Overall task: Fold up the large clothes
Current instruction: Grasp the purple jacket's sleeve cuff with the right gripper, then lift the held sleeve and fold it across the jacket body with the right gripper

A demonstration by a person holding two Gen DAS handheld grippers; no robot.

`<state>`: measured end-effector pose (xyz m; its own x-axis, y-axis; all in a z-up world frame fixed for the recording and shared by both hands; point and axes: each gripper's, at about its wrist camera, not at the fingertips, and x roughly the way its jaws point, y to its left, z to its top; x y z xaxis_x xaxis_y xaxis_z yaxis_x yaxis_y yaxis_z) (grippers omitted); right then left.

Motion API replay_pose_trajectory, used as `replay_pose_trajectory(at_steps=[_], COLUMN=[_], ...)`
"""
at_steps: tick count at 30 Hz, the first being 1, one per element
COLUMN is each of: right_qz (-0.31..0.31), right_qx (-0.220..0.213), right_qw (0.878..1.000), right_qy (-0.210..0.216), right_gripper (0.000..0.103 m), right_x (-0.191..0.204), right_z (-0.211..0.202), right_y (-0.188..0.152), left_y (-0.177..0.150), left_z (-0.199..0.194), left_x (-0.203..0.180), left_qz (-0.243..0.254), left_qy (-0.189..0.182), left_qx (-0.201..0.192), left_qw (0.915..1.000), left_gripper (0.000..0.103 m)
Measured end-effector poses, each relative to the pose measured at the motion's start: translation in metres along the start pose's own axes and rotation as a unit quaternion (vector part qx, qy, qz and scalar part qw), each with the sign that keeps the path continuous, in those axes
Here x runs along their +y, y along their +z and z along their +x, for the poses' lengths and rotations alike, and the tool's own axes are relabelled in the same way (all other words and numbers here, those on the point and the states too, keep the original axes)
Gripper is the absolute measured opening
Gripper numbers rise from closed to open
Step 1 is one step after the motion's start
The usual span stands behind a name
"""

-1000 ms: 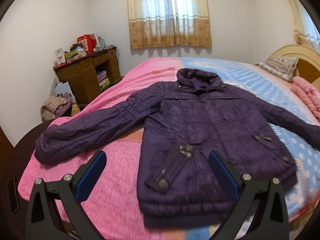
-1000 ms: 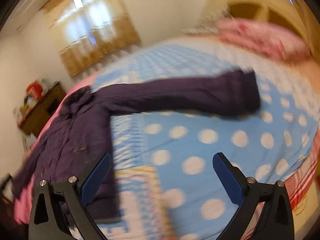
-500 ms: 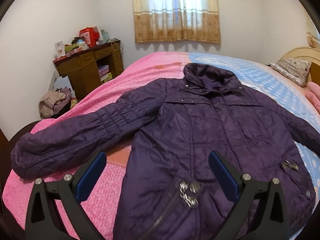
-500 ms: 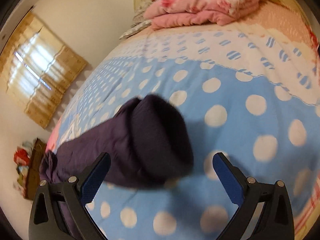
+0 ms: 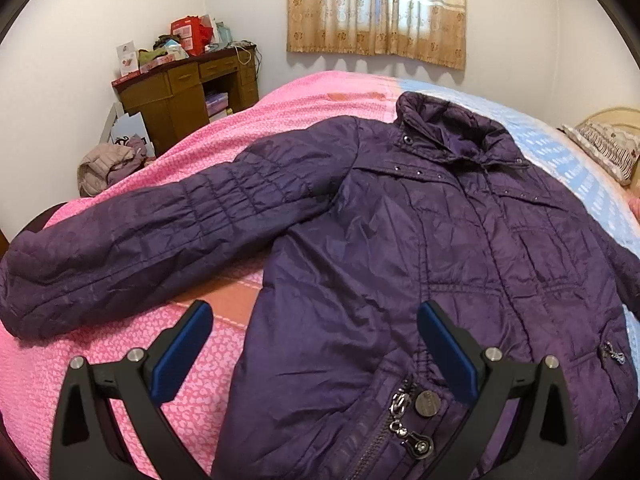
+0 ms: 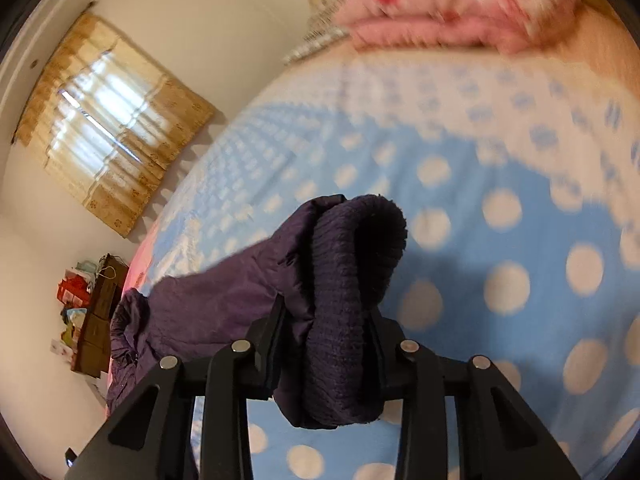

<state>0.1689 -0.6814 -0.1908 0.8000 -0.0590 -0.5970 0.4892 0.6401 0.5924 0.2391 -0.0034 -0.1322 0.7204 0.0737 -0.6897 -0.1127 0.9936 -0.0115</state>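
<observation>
A dark purple quilted jacket lies front up on the bed, collar toward the window, its left sleeve stretched out over the pink cover. My left gripper hangs open just above the jacket's lower front, beside the pocket zipper, with nothing between its fingers. In the right wrist view the jaws of my right gripper are closing on the ribbed knit cuff of the other sleeve. The pads press it from both sides, bunched, above the blue dotted cover.
The bed has a pink half and a blue dotted half. A folded pink blanket and a pillow lie at the headboard. A cluttered wooden desk and a heap of clothes stand by the wall.
My right gripper came up to the sleeve end and closed on its cuff. My left gripper moved lower and closer over the jacket body and stayed open.
</observation>
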Motion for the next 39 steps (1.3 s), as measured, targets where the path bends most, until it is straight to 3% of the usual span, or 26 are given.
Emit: replay_pose_trajectory(at_steps=[4, 11, 20, 25, 29, 31, 39], right_qz=[-0.058, -0.153, -0.276, -0.361, -0.442, -0.47, -0.589], right_qx=[-0.043, -0.076, -0.087, -0.081, -0.068, -0.061, -0.004], right_qw=[0.997, 0.985, 0.955, 0.924, 0.887, 0.872, 0.793], right_qy=[0.011, 0.029, 0.067, 0.095, 0.115, 0.123, 0.153], right_gripper=[0.035, 0.035, 0.034, 0.034, 0.034, 0.034, 0.03], right_x=[0.055, 0.163, 0.291, 0.37, 0.431, 0.448, 0.518], right_z=[-0.022, -0.038, -0.043, -0.042, -0.039, -0.037, 0.005], right_y=[0.028, 0.058, 0.034, -0.001, -0.05, -0.073, -0.203], left_y=[0.003, 0.008, 0.003, 0.001, 0.0, 0.0, -0.002], left_z=[-0.008, -0.015, -0.021, -0.024, -0.027, -0.028, -0.026], left_x=[0.0, 0.009, 0.014, 0.017, 0.023, 0.028, 0.049], left_qz=[-0.001, -0.016, -0.02, -0.022, -0.025, -0.029, -0.045], left_qy=[-0.01, -0.031, -0.053, -0.063, -0.066, -0.067, -0.058], left_qx=[-0.009, -0.015, -0.021, -0.022, -0.027, -0.029, -0.029], left_qw=[0.9999, 0.9993, 0.9982, 0.9975, 0.9971, 0.9969, 0.9969], left_gripper=[0.103, 0.103, 0.103, 0.103, 0.103, 0.103, 0.103])
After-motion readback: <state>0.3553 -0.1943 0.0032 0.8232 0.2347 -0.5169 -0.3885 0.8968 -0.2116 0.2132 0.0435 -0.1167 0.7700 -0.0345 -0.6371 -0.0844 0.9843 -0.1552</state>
